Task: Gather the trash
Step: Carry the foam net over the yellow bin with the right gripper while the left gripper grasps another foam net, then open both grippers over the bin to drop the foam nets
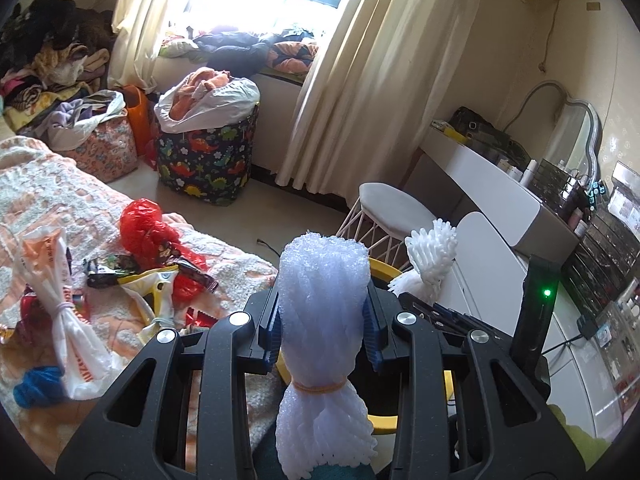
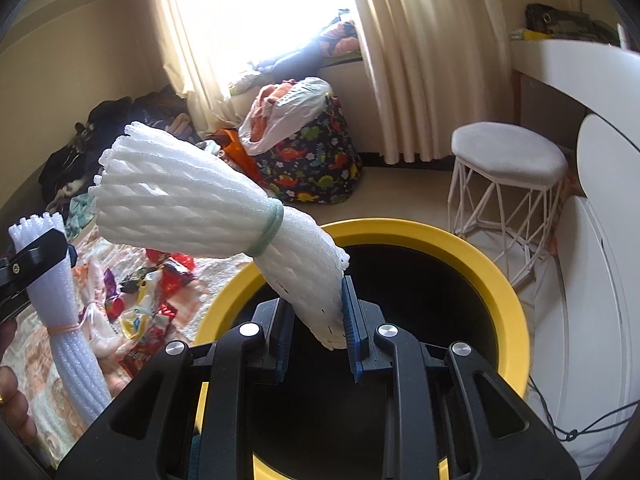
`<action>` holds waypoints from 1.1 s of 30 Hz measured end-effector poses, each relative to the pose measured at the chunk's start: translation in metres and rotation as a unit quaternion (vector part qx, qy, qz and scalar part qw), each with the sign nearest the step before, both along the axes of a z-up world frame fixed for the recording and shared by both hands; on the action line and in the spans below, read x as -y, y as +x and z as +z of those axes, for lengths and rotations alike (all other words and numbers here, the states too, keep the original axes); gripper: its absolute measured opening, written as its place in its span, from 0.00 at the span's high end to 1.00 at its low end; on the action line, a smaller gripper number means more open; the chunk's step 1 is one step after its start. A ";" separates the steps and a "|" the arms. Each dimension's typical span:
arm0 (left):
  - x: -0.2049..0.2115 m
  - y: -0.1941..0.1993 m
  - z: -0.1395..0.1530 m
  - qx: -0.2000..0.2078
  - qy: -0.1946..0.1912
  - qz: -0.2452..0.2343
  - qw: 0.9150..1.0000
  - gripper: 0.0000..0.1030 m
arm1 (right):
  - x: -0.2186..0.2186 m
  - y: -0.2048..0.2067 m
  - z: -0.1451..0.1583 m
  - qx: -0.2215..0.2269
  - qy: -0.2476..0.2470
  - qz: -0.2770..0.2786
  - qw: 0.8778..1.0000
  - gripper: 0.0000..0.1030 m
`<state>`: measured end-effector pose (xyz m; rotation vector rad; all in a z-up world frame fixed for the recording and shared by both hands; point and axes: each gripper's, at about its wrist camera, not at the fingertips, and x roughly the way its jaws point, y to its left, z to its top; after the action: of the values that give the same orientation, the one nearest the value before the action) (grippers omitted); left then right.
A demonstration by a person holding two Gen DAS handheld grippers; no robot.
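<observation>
A ribbed white foam-net bundle [image 2: 208, 208], cinched by a green band, is pinched in the right hand-held gripper [image 2: 318, 328] over the round yellow-rimmed bin [image 2: 496, 276]. Another squishy bundle [image 1: 324, 320], orange-banded, is clamped in the left hand-held gripper [image 1: 324, 328] beside the bed [image 1: 52, 200].

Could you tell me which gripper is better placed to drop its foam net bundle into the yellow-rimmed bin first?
Probably the right gripper: its foam bundle hangs directly over the bin opening. The left gripper grips its own bundle nearer the bed, with only slivers of bin rim visible behind it.
</observation>
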<state>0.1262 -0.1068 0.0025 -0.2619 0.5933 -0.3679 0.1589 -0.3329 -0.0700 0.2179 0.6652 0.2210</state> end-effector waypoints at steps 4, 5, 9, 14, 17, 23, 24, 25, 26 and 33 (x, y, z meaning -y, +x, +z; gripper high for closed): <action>0.009 0.004 -0.002 -0.001 0.001 -0.005 1.000 0.75 | 0.012 0.004 -0.006 -0.013 0.008 -0.015 1.000 0.79; 0.012 0.006 -0.003 -0.001 0.001 -0.007 1.000 0.75 | 0.015 0.005 -0.008 -0.016 0.011 -0.018 1.000 0.79; 0.021 0.014 -0.007 -0.003 0.003 -0.011 1.000 0.75 | 0.025 0.008 -0.015 -0.029 0.017 -0.029 0.999 0.79; 0.033 0.027 -0.011 -0.004 0.004 -0.013 1.000 0.75 | 0.033 0.011 -0.024 -0.040 0.022 -0.037 0.998 0.79; 0.040 0.033 -0.014 -0.002 0.006 -0.014 1.000 0.75 | 0.036 0.013 -0.028 -0.044 0.024 -0.042 0.998 0.78; 0.049 0.042 -0.021 -0.004 0.008 -0.015 1.000 0.75 | 0.044 0.014 -0.032 -0.049 0.025 -0.057 0.997 0.76; 0.050 0.043 -0.022 -0.006 0.006 -0.016 1.000 0.75 | 0.045 0.015 -0.032 -0.049 0.026 -0.060 0.997 0.73; 0.050 0.044 -0.023 -0.006 0.005 -0.017 1.000 0.74 | 0.046 0.015 -0.033 -0.049 0.028 -0.062 0.996 0.67; 0.051 0.044 -0.023 -0.006 0.003 -0.020 1.000 0.71 | 0.047 0.015 -0.033 -0.049 0.029 -0.064 0.996 0.61; 0.049 0.043 -0.027 -0.005 0.000 -0.019 1.000 0.33 | 0.048 0.013 -0.031 -0.040 0.024 -0.067 0.997 0.44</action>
<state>0.1691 -0.1559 -0.0247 -0.2535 0.6094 -0.4041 0.1723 -0.3809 -0.1007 0.3172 0.7230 0.0987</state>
